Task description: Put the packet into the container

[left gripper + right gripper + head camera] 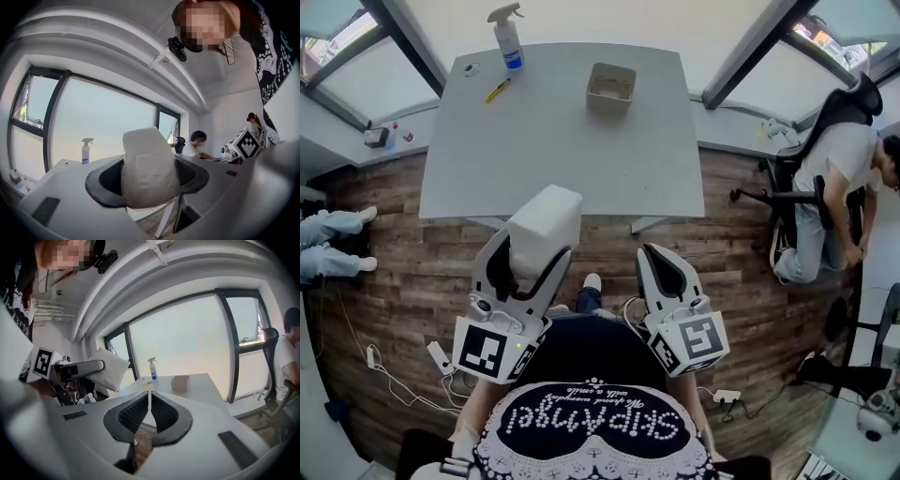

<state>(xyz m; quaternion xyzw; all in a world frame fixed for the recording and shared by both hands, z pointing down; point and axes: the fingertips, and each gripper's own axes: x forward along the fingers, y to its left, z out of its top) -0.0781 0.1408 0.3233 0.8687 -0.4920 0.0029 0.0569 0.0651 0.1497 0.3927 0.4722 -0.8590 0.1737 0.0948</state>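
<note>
A white packet [545, 228] is clamped between the jaws of my left gripper [530, 265], held over the wooden floor in front of the table. In the left gripper view the packet [149, 168] fills the gap between the dark pads. The beige square container [611, 88] stands open on the far middle of the grey table [562, 141]; it shows small in the right gripper view as the container [180, 382]. My right gripper [654, 267] is shut with nothing in it, its pads [161, 411] meeting at the tips. It hangs beside the left gripper, near the body.
A spray bottle [508, 37], a yellow pen [497, 90] and a small round object [471, 68] lie at the table's far left. A person sits on an office chair [825, 178] at the right. Cables and a power strip [441, 358] lie on the floor.
</note>
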